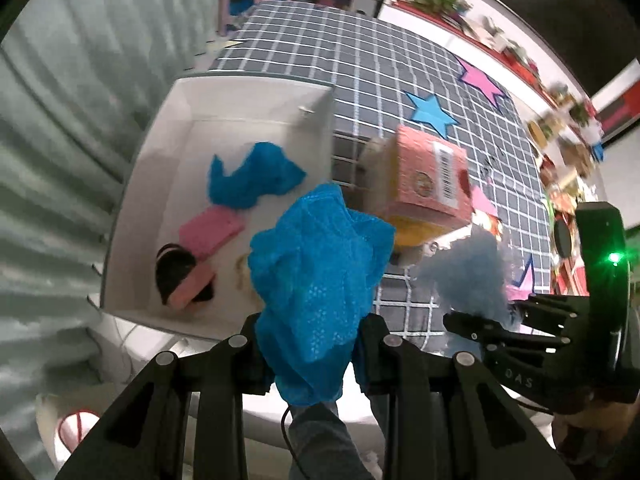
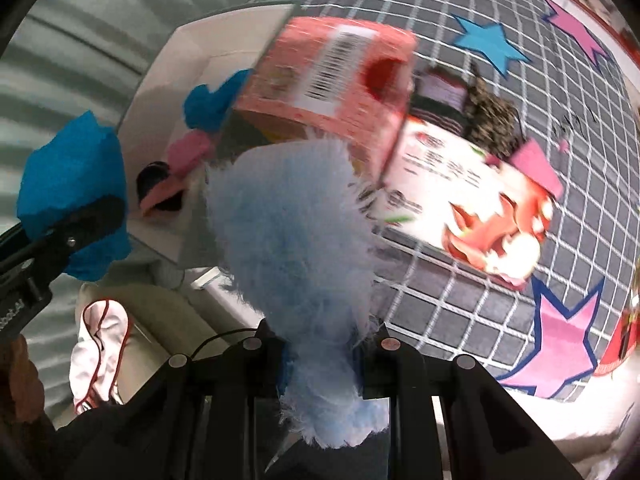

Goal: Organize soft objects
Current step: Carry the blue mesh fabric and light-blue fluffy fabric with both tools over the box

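Nearest the left wrist lens, we are seeing the left gripper [image 1: 312,354] clamping its two black fingers [image 1: 240,356] on a bright blue crumpled cloth with a fine dotted weave [image 1: 320,276]; the fabric is bulging above the jaws and hanging in folds below them. We are viewing this cloth held in the air over the near edge of a white open box [image 1: 256,92], which is standing on a grey tablecloth with a white grid and star patches [image 1: 360,64]. Inside the box we are noting a second crumpled blue cloth [image 1: 250,176], a pink rectangular sponge [image 1: 210,232] and a black and pink soft item [image 1: 184,280], the last two touching.

In the right wrist view, we are seeing the right gripper [image 2: 320,354] pinching a pale blue fluffy piece with long loose fibres [image 2: 296,232], its fingers closed tightly on the lower part while the upper part is spreading out wide. It is hanging just beside the box, in front of a blurred pink carton with a barcode label [image 2: 340,76]. Beside that carton, a white printed package with red artwork [image 2: 472,208] is lying on the tablecloth.
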The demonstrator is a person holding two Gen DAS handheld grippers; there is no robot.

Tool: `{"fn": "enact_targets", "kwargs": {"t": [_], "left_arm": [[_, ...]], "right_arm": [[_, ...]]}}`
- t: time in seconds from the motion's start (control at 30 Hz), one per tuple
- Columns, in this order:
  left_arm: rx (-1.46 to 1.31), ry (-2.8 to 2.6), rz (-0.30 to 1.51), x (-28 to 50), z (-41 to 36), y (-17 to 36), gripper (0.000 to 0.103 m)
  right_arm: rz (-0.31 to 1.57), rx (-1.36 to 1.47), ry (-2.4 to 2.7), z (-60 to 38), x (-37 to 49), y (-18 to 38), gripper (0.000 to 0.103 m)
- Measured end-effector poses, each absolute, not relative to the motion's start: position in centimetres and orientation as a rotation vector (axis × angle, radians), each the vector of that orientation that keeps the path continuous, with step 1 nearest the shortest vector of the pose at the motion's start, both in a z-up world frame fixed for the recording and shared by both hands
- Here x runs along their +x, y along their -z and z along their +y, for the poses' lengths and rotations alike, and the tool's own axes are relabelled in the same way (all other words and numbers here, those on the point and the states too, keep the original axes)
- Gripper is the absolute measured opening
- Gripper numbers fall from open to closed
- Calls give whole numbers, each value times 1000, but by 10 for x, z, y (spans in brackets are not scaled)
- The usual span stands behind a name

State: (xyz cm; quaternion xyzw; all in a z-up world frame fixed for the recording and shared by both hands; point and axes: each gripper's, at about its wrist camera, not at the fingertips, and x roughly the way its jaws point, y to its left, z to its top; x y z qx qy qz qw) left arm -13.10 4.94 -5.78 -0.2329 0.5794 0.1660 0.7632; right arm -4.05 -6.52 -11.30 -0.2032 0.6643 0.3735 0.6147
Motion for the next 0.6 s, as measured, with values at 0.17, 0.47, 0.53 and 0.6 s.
{"fn": "enact_targets", "kwargs": {"t": [0.17, 0.47, 0.53, 0.6], "left_arm": [[-541, -406, 1237, -142, 66, 59, 32], [-629, -512, 1203, -156, 109, 63, 32], [-658, -542, 1197, -159, 122, 65, 32], [-679, -561, 1189, -161, 131, 67, 32]], "right_arm": [[1506, -513, -910, -43, -49, 102, 24], [1493, -517, -994, 17, -49, 84, 24], [1485, -516, -1004, 30, -46, 80, 24], [1469, -521, -1018, 46, -43, 74, 24]]}}
